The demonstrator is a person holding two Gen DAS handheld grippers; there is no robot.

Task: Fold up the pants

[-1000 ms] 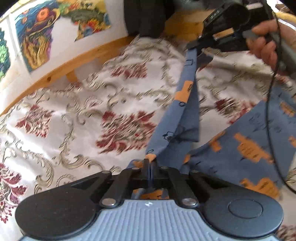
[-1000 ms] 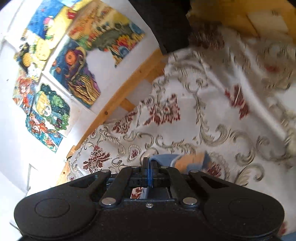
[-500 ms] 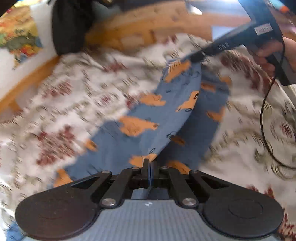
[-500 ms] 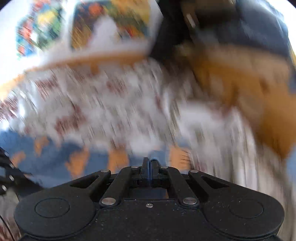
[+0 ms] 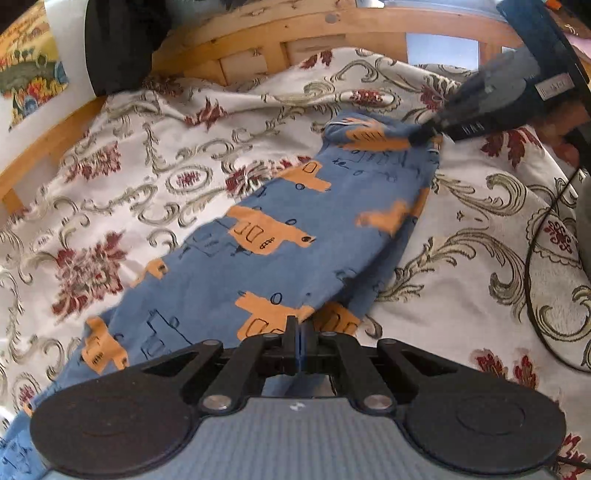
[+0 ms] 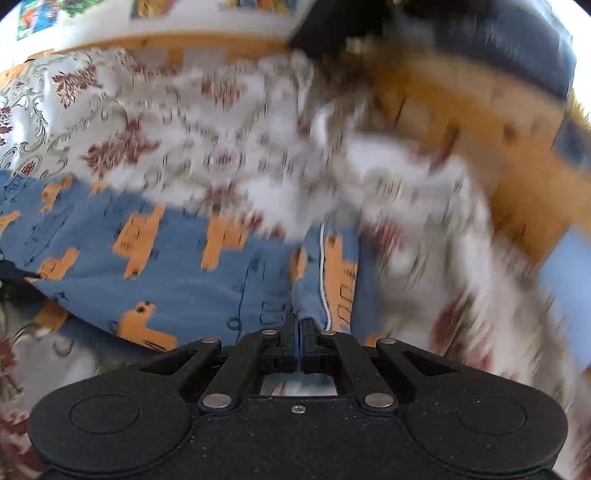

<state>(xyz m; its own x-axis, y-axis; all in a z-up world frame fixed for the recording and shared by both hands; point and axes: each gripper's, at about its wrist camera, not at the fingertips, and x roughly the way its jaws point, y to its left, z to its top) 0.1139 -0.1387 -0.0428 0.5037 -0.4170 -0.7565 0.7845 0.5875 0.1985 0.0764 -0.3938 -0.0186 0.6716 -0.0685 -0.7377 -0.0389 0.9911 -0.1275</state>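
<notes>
Blue pants (image 5: 295, 229) printed with orange vehicles lie stretched over a floral bedspread (image 5: 129, 184). My left gripper (image 5: 297, 328) is shut on the pants' near edge. In the left wrist view my right gripper (image 5: 424, 138) pinches the far end of the pants, held by a hand at the upper right. In the right wrist view the pants (image 6: 166, 273) spread leftward from my right gripper (image 6: 298, 328), which is shut on a hem with white stitching. That view is blurred by motion.
A wooden bed frame (image 5: 295, 33) runs along the far side, with a dark object (image 5: 118, 44) against it at upper left. A black cable (image 5: 535, 266) loops over the bedspread on the right. Colourful pictures (image 5: 29, 85) hang on the white wall.
The pants hung taut in the air between both grippers a second ago. Both grippers swung over and down, and the pants now lie spread out on the bedspread.
</notes>
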